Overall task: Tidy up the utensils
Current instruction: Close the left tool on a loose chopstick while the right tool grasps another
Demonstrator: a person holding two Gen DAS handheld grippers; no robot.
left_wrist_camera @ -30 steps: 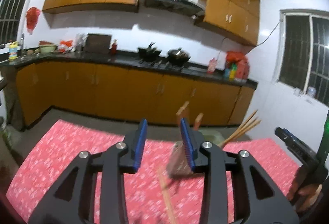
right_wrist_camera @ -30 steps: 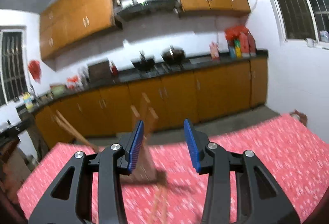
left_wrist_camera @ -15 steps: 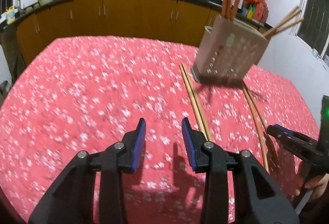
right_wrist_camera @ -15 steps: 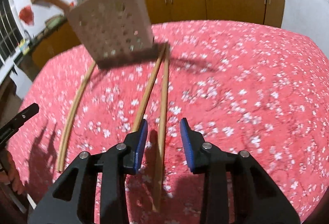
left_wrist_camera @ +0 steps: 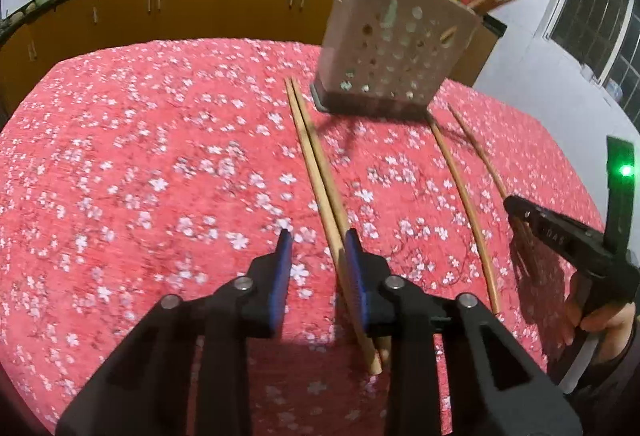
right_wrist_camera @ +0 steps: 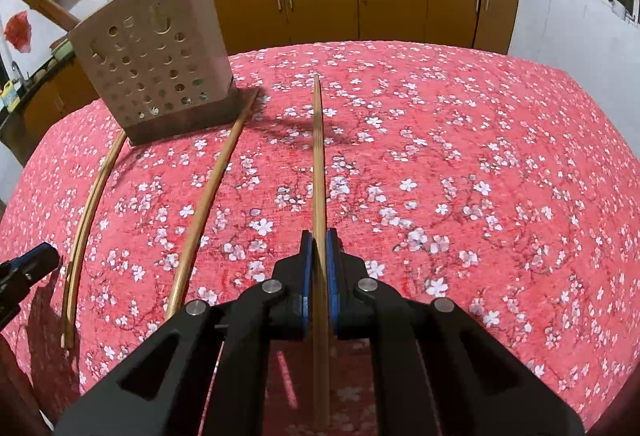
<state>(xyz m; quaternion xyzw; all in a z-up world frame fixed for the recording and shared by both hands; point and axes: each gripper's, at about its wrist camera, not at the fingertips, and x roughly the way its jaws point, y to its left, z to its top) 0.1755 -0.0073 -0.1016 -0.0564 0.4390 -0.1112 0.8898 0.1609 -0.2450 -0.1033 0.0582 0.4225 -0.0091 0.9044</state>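
Note:
A beige perforated utensil holder (left_wrist_camera: 396, 47) stands at the far side of the red flowered table, with several wooden utensils sticking out; it also shows in the right wrist view (right_wrist_camera: 154, 59). A pair of chopsticks (left_wrist_camera: 316, 167) lies in front of it, their near ends between and under my open left gripper (left_wrist_camera: 316, 244). Two more chopsticks (left_wrist_camera: 464, 195) lie to the right. My right gripper (right_wrist_camera: 318, 244) is shut on a single chopstick (right_wrist_camera: 318, 155) that points away along the table. Other chopsticks (right_wrist_camera: 208, 191) lie to its left.
The red flowered tablecloth (right_wrist_camera: 460, 163) covers the table. Orange kitchen cabinets (right_wrist_camera: 360, 3) with woks on a dark counter run behind. The right gripper's body shows at the right of the left wrist view (left_wrist_camera: 560, 236). A window (left_wrist_camera: 592, 15) is on the right wall.
Both grippers tilted down from the room to the table and came low. The right gripper closed on one chopstick. The left gripper moved over the near ends of the chopstick pair.

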